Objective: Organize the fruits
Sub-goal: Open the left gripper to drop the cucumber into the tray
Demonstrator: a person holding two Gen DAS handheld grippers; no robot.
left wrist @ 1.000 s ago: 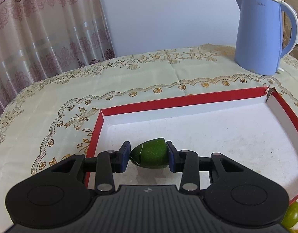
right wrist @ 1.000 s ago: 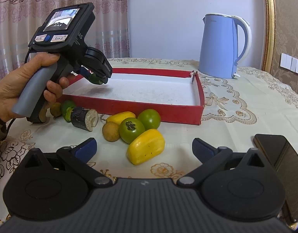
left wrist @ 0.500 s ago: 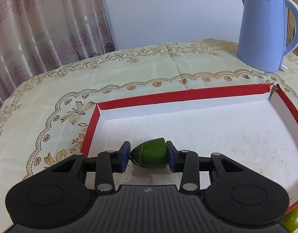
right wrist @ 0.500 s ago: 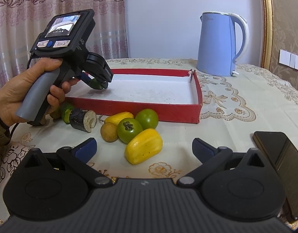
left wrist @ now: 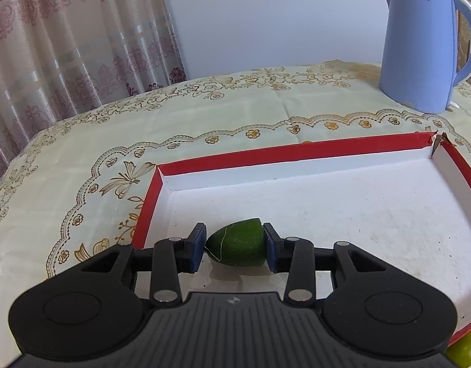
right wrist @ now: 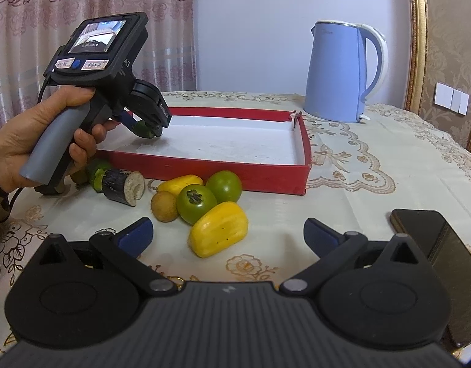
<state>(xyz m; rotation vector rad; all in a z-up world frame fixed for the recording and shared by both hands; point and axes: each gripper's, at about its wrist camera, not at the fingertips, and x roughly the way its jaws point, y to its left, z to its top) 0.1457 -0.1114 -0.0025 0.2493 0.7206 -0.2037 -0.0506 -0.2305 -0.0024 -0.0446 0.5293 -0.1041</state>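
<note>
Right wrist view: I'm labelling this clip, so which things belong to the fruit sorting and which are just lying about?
Job: shallow red cardboard tray; dark green fruit piece in left gripper; two round green fruits; yellow oblong fruits; small brown round fruit.
Lying about: pale blue electric kettle; black phone.

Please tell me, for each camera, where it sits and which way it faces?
Left wrist: on the left gripper, looking down into the red tray; its jaws hold a green fruit.
Right wrist: on the right gripper, jaws open, facing the fruits, the tray and the hand.
Both share tray, green fruit, kettle.
</note>
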